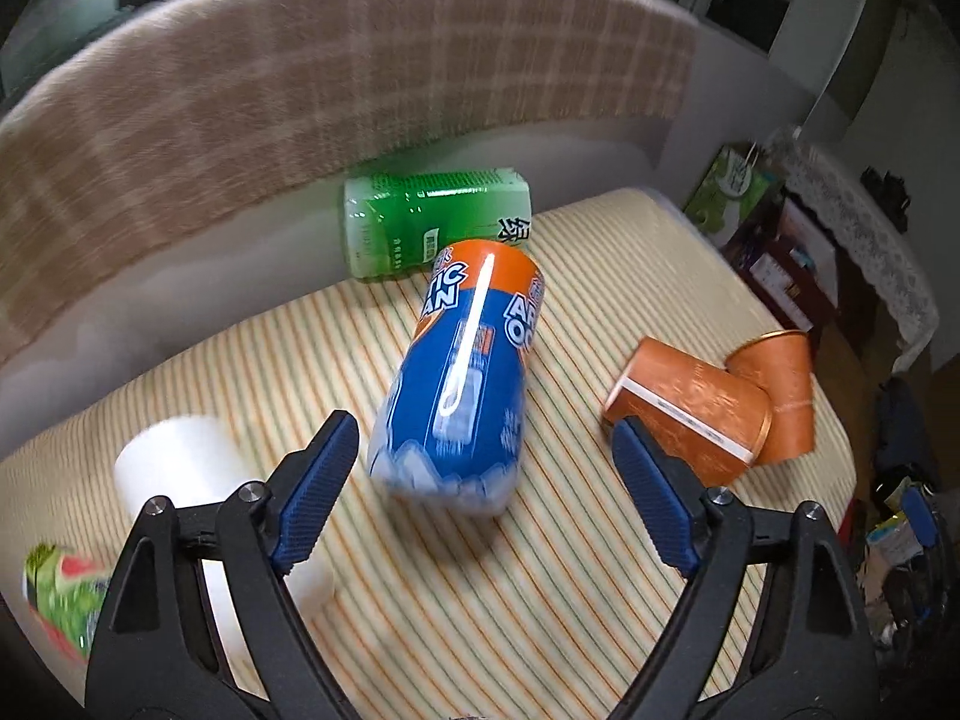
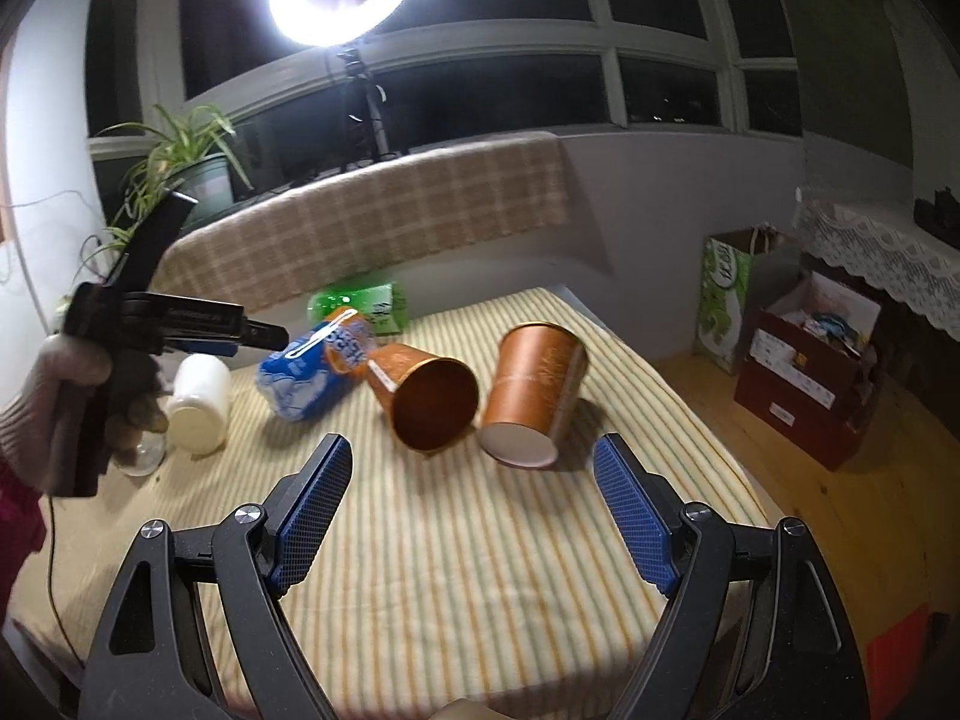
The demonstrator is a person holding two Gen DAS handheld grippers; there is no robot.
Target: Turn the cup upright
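Spread wide and empty, both the right hand-held gripper (image 2: 471, 495) and left hand-held gripper (image 1: 483, 477) face toppled cups; the light, crushable orange paper cup (image 2: 429, 402) wants a gentle mid-wall pinch.

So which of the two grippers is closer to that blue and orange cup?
Left. The left gripper is open right around the blue and orange cup; the right gripper is open farther back, facing the two brown cups.
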